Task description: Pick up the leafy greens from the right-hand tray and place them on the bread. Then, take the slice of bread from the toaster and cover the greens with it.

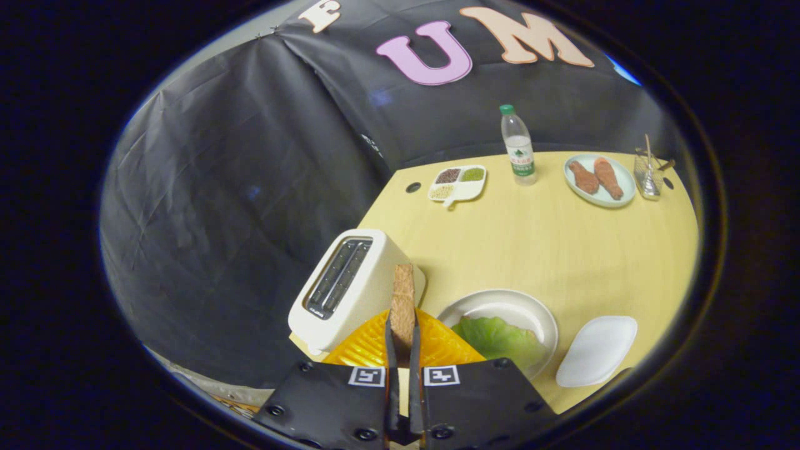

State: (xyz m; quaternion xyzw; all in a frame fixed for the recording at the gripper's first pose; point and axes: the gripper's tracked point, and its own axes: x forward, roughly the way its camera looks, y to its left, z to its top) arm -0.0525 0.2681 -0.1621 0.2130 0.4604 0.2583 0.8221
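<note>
No words or numbers can be read here. At the bottom centre of the frame, two square black-and-white coded markers [366,376] sit on the gripper [403,325] - one on each side - whose fingers are pressed against a slice of bread [404,290]. Toward the upper right, a water bottle [518,145] carries a green label, its print too small to make out. The toaster [347,285], left of centre, has a small dark mark - illegible.

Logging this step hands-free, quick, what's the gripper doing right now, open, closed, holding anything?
Gripper: closed on the slice of bread, held upright on edge between both fingers, above the table beside the toaster.
</note>
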